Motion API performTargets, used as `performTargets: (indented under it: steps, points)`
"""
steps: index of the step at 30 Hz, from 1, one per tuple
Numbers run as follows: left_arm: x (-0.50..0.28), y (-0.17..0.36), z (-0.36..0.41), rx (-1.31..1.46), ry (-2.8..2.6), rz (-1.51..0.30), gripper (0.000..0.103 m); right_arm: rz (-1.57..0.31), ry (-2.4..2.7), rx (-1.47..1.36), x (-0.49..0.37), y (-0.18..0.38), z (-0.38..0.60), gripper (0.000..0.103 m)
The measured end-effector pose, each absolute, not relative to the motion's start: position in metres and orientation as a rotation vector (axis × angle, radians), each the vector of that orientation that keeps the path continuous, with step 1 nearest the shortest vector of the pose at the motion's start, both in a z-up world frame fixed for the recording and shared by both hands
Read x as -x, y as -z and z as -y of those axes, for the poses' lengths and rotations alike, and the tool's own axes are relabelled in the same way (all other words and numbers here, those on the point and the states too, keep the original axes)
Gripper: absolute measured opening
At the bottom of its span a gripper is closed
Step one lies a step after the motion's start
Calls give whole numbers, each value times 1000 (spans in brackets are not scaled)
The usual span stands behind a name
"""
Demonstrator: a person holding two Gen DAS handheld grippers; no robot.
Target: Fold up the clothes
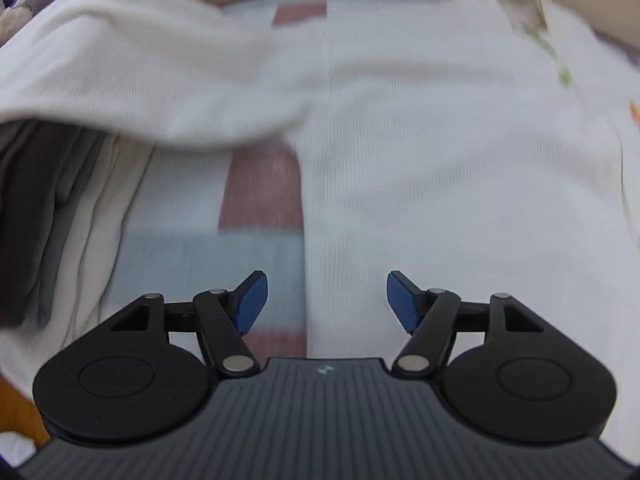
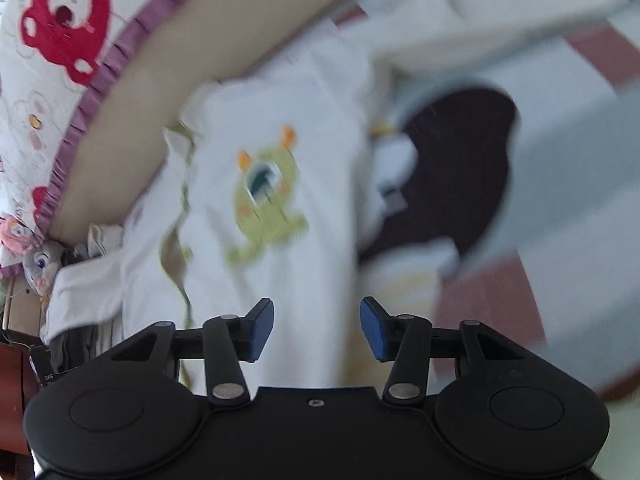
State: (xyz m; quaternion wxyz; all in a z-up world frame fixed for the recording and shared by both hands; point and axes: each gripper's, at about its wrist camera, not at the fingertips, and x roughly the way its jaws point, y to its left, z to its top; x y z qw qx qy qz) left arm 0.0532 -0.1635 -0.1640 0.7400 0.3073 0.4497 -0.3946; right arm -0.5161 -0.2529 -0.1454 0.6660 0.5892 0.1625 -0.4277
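I am holding my left gripper [image 1: 327,300] released, its 2 blue pads [image 1: 251,300] spread wide and gripping nothing, over the near edge of the white ribbed garment [image 1: 420,152]. That garment is lying flat on the checked bedsheet [image 1: 260,188], with a stack of folded clothes [image 1: 52,216] left of it. My right gripper [image 2: 317,328] is also hanging released and empty above the white shirt with a green monster print [image 2: 268,196], which is lying beside the ribbed garment.
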Motion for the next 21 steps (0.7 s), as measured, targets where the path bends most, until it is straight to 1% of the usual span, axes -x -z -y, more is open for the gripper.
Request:
performTargets:
  steps: [3,4,5,6,7,9,11,12,13,14,15,16,17,18,20,21]
  points:
    - [-61,168,143,-591,866,-1108,66,-327,879,-1419,516,165,246,55]
    - [-66,170,136,-549,868,-1162,67,-298,828,-1448,515,171,245,49]
    - [-70,172,129,-506,869,-1216,71,-283,772,-1470,510,175,246,44]
    - [-74,173,122,-462,875,-1254,77,-292,748,-1462,504,175,246,25]
    - [-75,173,117,-427,887,-1274,80,-303,736,-1443,498,173,246,9]
    - [-74,173,110,-403,900,-1314,81,-342,797,-1314,490,150,238,6]
    - [-64,171,107,-448,913,-1287,81,-354,852,-1226,491,126,230,5]
    - [-59,171,106,-471,919,-1274,77,-384,890,-1197,494,117,226,4]
    - [-54,170,104,-493,925,-1260,76,-473,952,-1127,493,111,222,3]
    - [-49,169,103,-515,931,-1246,71,-551,1001,-1072,492,107,219,3]
    - [-44,168,101,-538,937,-1233,63,-585,1013,-1084,490,114,219,3]
    - [-39,167,100,-560,943,-1219,58,-610,1024,-1099,488,120,219,3]
    - [-35,166,100,-573,955,-1210,46,-605,1034,-1127,488,127,218,3]
    - [-34,165,101,-564,977,-1216,31,-602,1042,-1147,488,132,217,3]
    - [-32,165,99,-529,1021,-1250,31,-618,1047,-1121,485,134,215,4]
    - [-31,165,99,-519,1036,-1261,31,-615,1048,-1119,485,134,215,8]
